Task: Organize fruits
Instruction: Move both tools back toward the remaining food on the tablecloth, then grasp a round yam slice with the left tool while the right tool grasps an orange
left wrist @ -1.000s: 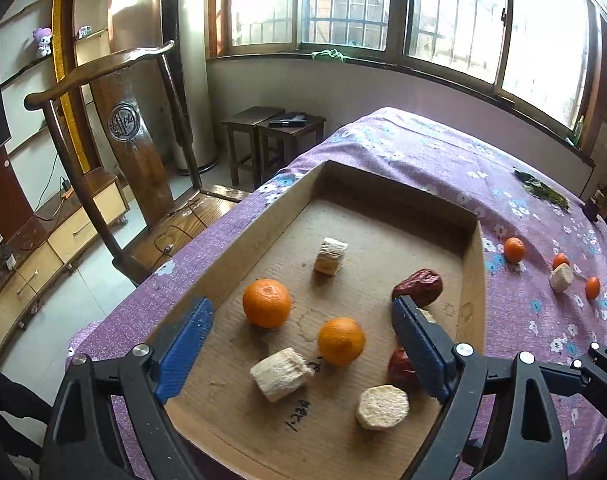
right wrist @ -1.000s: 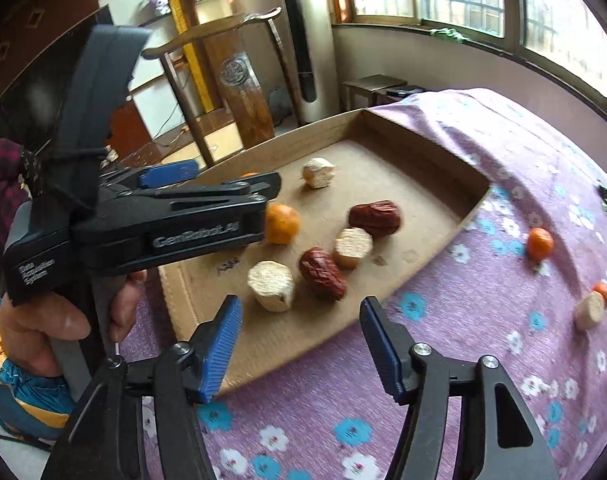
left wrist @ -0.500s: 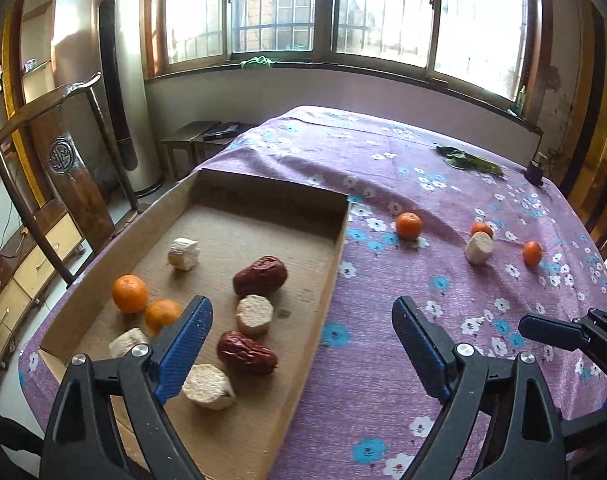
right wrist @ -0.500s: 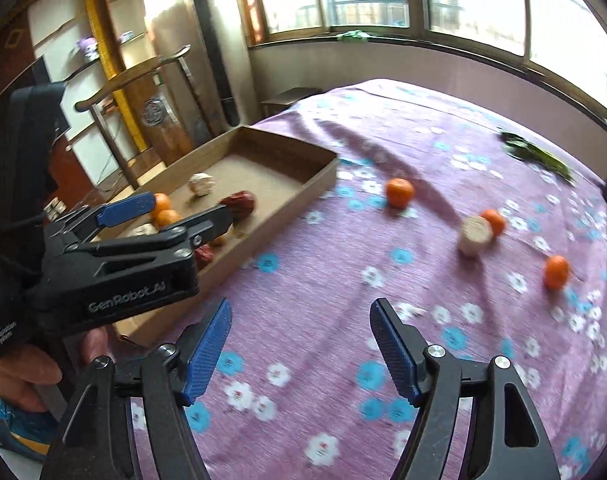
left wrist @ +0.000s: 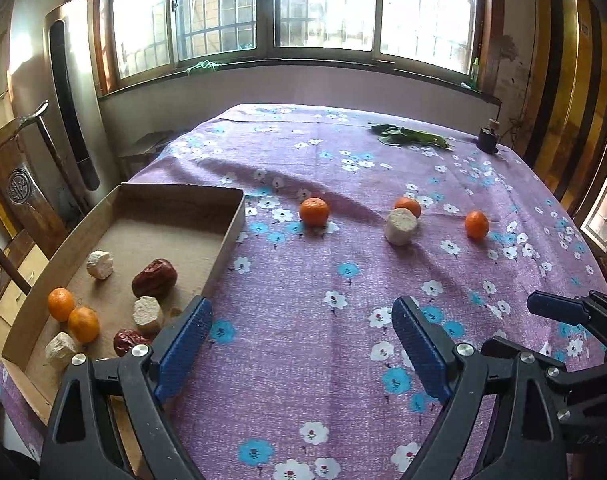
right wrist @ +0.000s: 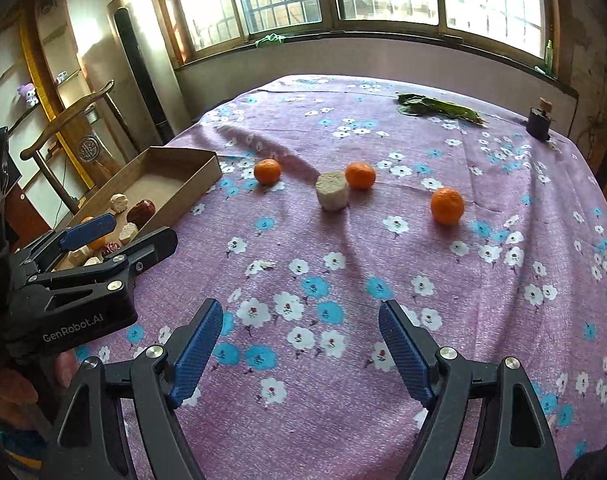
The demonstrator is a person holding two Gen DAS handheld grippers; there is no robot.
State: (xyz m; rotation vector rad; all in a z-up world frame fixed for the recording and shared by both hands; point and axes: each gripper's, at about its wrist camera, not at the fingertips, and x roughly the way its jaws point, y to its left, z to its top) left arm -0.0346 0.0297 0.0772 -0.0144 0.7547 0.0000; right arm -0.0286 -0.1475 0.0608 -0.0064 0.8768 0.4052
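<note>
In the left wrist view, the left gripper hangs over the purple flowered tablecloth with its blue pads spread wide and only cloth between them. From it, the cardboard tray lies at about ten o'clock, its near corner just beside the left pad; inside are two tangerines side by side, two red dates and several pale corn pieces. Loose fruit sits well apart on the cloth: one tangerine at twelve o'clock, a pale corn chunk at one o'clock touching or just in front of another tangerine, and a third tangerine further toward two o'clock. A blue pad of the right gripper shows at three o'clock. In the right wrist view, the right gripper has its jaws opening, with nothing but cloth between them. The corn chunk stands at twelve o'clock, a tangerine just behind it, another toward eleven o'clock, and the nearest tangerine at one o'clock. The tray is at ten o'clock, partly behind the left gripper, which a hand holds at nine o'clock.
</note>
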